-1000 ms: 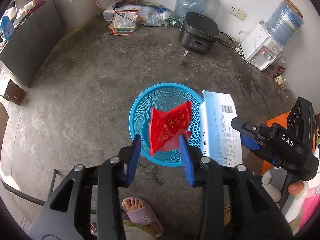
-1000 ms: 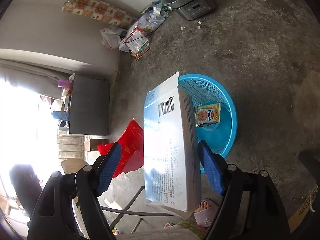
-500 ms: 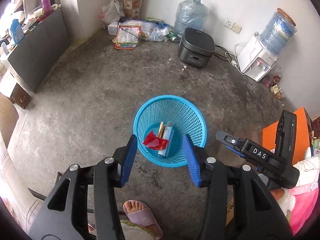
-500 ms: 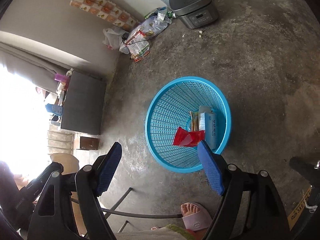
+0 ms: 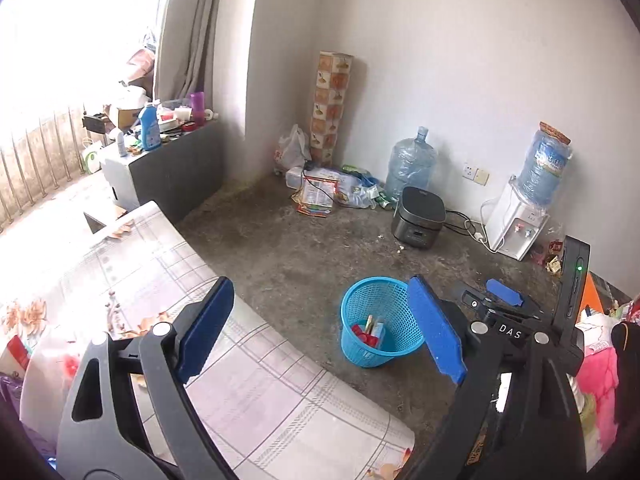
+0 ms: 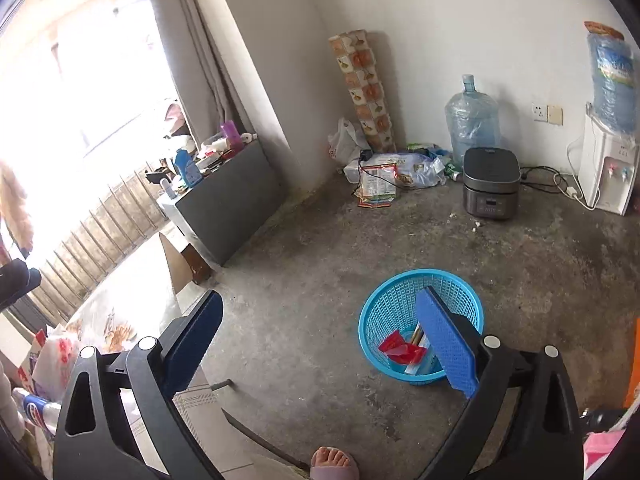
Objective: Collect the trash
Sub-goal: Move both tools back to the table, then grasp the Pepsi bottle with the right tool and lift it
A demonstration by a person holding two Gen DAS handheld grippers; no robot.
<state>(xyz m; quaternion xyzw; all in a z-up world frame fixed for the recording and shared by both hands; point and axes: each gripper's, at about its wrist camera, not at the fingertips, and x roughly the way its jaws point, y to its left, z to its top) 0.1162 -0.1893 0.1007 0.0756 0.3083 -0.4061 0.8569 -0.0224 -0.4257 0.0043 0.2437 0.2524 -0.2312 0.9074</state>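
A blue mesh basket point(image 5: 360, 304) stands on the concrete floor and also shows in the right wrist view point(image 6: 384, 308). Inside it lie a red wrapper point(image 6: 396, 346) and a light blue box point(image 5: 378, 330). My left gripper point(image 5: 320, 336) is open and empty, raised above a table edge. My right gripper point(image 6: 320, 344) is open and empty, up above the floor to the near left of the basket. The right gripper also appears in the left wrist view point(image 5: 504, 294).
A table with a floral checked cloth point(image 5: 200, 340) lies at the near left. A grey cooker point(image 5: 418, 222), water bottle point(image 5: 410, 164), dispenser point(image 5: 516, 224) and a pile of bags point(image 5: 332, 190) line the far wall. A grey cabinet point(image 6: 228, 204) stands left. A sandalled foot point(image 6: 334, 462) is near.
A second ago my left gripper held the red wrapper and my right gripper held the box over the basket. Both now lie in the basket, and both grippers have risen and tilted up.
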